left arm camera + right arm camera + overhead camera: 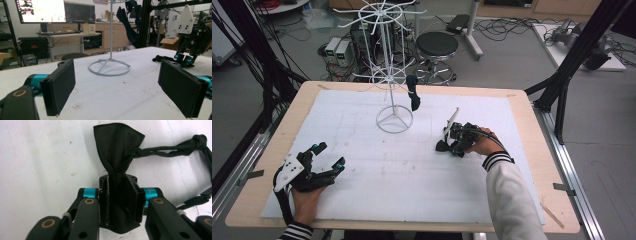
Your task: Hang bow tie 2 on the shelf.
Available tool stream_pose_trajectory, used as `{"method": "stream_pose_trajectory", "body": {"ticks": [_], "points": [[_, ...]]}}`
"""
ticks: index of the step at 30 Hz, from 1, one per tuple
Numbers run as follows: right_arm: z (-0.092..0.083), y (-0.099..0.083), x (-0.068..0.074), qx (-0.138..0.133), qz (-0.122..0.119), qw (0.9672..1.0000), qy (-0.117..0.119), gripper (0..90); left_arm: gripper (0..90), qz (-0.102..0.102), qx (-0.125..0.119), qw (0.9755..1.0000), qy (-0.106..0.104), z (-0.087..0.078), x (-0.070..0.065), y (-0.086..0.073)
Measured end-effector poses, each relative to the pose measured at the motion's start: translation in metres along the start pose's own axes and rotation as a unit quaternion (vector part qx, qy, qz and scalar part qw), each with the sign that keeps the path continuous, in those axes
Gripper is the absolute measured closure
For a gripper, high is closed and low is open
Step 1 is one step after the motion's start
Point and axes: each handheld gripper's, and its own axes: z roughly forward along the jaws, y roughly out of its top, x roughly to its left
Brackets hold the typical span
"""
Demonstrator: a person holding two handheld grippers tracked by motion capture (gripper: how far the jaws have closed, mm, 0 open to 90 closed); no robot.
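Left gripper [328, 162]: rests low at the near left of the worktop [522, 115], held in a hand with a striped cuff; fingers [60, 87] released, spread wide, nothing between them; white three-cornered plate on top.

White mat [362, 200]: covers most of the worktop; faint scuffs and specks; no legible writing.

White wire stand [391, 90]: upright at the centre back of the mat, ring base, spoked tiers; a second dark bow tie [413, 97] hangs from a lower arm.

Black bow tie [117, 152]: lies on the mat right of centre, well apart from the stand; pinched at its middle knot, one wing fanned out beyond the fingers, strap trailing to the side.

Right gripper [451, 146]: tipped down onto the mat; fingers [106, 202] clenched on the black bow tie; a turquoise part bears small lettering, too blurred to read.
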Motion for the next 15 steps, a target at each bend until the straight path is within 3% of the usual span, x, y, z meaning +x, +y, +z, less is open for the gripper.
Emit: {"method": "stream_pose_trajectory", "body": {"ticks": [4, 8, 15], "points": [[0.000, 0.001, 0.001, 0.005, 0.005, 1.0000, -0.003, 76.4, 14.6, 0.000, 0.000, 1.0000, 0.000, 0.000, 0.000, 0.000], [-0.002, 0.002, 0.001, -0.008, 0.010, 0.9999, 0.002, 76.4, 14.6, 0.001, 0.000, 1.0000, -0.001, 0.000, 0.000, 0.000], [-0.014, 0.004, 0.001, -0.072, 0.037, 0.9965, 0.018, 76.4, 14.6, 0.001, 0.000, 1.0000, 0.000, 0.000, 0.000, 0.000]]}}
